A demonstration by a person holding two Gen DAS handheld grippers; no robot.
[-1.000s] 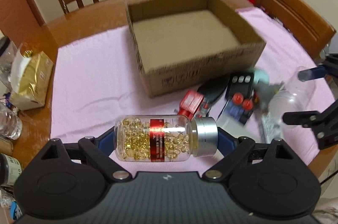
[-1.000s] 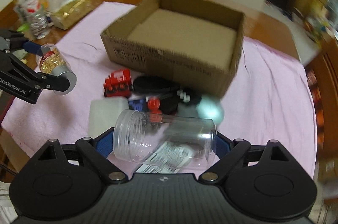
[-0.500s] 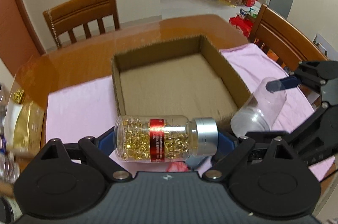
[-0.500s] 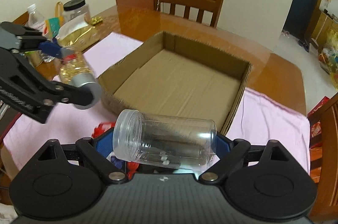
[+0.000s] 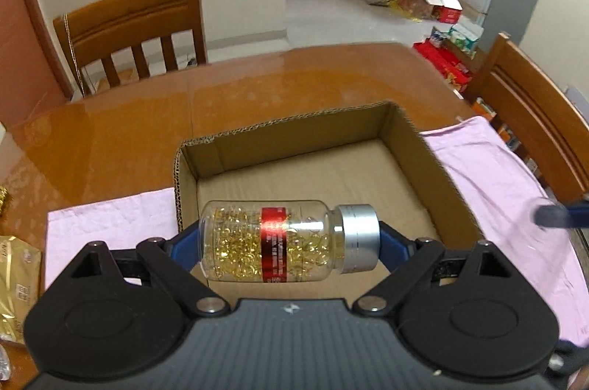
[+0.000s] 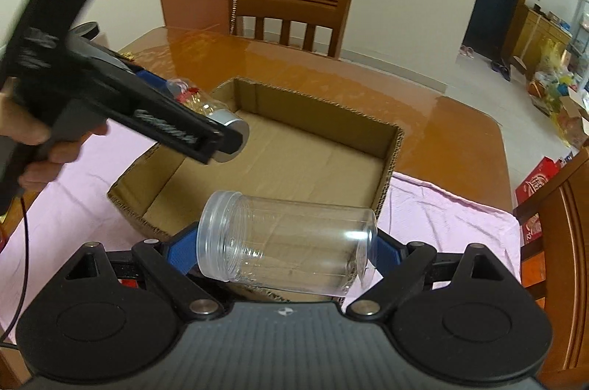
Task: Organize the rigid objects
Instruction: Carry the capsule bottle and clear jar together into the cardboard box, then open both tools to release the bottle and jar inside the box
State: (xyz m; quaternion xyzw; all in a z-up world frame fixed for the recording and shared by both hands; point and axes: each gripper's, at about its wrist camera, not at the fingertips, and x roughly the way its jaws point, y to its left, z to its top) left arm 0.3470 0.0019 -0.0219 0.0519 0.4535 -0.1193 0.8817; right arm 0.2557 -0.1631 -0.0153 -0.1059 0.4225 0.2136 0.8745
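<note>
1. My left gripper (image 5: 289, 241) clamps the capsule bottle (image 5: 283, 241) end to end, crosswise, over the box (image 5: 438, 169) by its left wall.
2. My right gripper (image 6: 287, 248) clamps the empty jar (image 6: 291, 246) crosswise, above the box's near edge.

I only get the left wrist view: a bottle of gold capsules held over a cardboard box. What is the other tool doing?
Observer: The right tool is shut on a clear empty jar, held sideways above the near wall of the cardboard box.
Operator: Does that jar have a lid?
Observer: No. Its threaded mouth is open and points toward the left.
Operator: Is anyone holding my tool?
Observer: Yes. A bare hand grips the left tool, whose capsule bottle hangs over the box's left part.
</note>
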